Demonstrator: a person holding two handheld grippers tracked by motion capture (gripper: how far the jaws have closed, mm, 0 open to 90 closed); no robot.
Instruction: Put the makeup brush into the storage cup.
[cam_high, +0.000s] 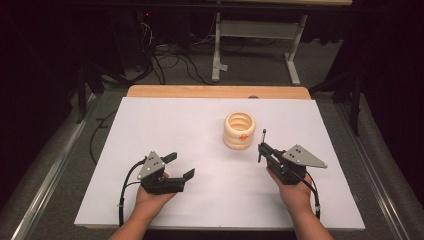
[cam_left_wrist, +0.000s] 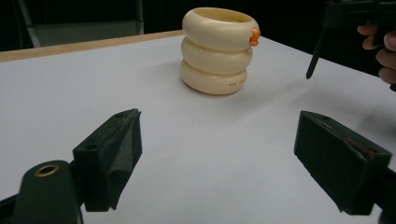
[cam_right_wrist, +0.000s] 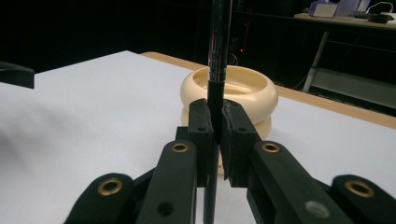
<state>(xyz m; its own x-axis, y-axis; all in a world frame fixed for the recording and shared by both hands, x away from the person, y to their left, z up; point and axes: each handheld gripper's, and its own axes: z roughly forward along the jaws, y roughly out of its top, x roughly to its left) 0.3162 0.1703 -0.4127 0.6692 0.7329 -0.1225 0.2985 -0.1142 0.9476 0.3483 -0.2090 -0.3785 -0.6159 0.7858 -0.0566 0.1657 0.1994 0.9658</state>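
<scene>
Two claws near the front edge of the white bench (cam_high: 150, 120), one in each hand. Left claw (cam_high: 180, 166) low over the bench at the near left, jaws spread wide apart, nothing between them but bare white surface. Same wide gap in the left gripper view (cam_left_wrist: 217, 154), both black pads clear of everything. Right claw (cam_high: 262, 149) at the near right, lifted a little off the surface, jaws clamped tight on a thin black rod (cam_high: 262, 145). Rod upright and slightly tilted, a small knob at its upper end, lower tip pointing down toward the bench. In the right gripper view (cam_right_wrist: 215, 135) the rod (cam_right_wrist: 218, 56) pinched between the two pads, rising straight up past the top of the frame and running down below them.

Farther out, just beyond the right claw and near the bench's middle, a cream stack of three rings (cam_high: 239, 130), hollow at the centre, a small orange bead (cam_high: 243, 136) on its near side. Stack apart from both claws, not touched by the rod. Past the far edge, a wooden strip (cam_high: 215, 91), then dark floor with cables and a white frame stand.
</scene>
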